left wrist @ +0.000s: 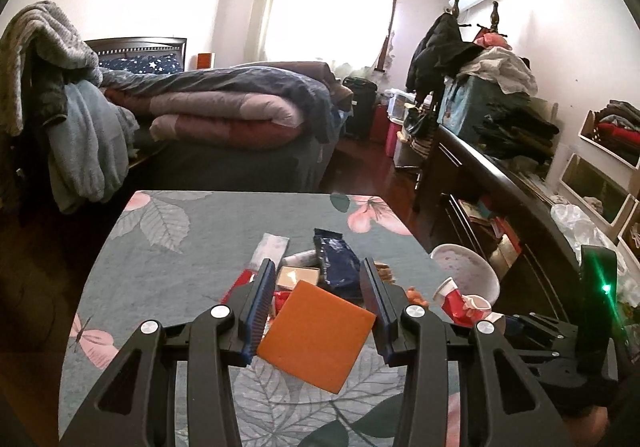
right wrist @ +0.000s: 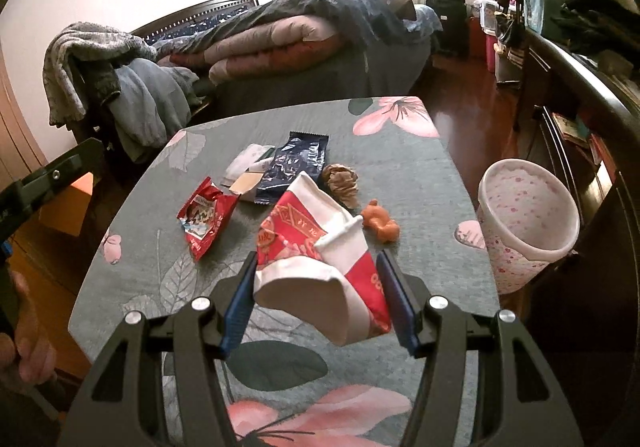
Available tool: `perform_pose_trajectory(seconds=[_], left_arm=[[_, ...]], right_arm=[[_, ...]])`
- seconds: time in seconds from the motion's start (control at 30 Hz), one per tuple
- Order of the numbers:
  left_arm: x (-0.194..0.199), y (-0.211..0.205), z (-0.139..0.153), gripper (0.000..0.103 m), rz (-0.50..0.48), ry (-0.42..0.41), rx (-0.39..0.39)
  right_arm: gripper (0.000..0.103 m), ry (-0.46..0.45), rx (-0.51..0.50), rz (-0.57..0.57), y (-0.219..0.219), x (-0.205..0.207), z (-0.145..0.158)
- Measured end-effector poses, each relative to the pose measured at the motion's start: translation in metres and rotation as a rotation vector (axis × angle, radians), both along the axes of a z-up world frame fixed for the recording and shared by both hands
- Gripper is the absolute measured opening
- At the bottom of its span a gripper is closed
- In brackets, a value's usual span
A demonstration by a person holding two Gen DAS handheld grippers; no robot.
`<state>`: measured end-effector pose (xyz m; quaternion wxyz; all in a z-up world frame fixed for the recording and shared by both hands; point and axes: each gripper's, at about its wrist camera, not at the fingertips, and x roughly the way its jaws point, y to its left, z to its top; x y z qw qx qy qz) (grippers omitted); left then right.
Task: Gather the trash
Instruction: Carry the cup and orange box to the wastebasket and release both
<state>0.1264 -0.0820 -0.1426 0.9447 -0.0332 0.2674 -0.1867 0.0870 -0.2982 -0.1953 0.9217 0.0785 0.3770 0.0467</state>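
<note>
I am clamping my left gripper on a flat orange box, holding it tilted above the floral table, while my right gripper is squeezing a crushed red and white paper cup between its blue pads. More trash is lying on the table ahead: a red snack wrapper, a dark blue packet, a brown crumpled paper and an orange peel, with the pink-spotted bin standing just beside the table's right edge.
</note>
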Motion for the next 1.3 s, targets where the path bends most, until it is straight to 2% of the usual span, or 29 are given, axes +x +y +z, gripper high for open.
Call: perform_pose_trajectory(seconds=[0.3,0.6,1.0,1.3], left_arm=[[0.0,-0.025,0.001,0.044,-0.05,-0.006,0.019],[0.013,-0.074,-0.001,0.044,-0.147,0.001,0.034],[0.034,-0.165,-0.003,0.044,-0.315,-0.003,0.052],[0.053,-0.249,-0.002,0.044,-0.444,-0.022,0.07]], right_arm=[[0.059,-0.013,0.026,-0.026,-0.019,-0.009,0.0],[0.059,-0.02,0.051,-0.09,-0.053,-0.014,-0.004],[0.059,-0.031,0.07,-0.257,-0.133,-0.027,-0.012],[0.059,-0.053,0.08,-0.413,-0.212,-0.025,-0.021]])
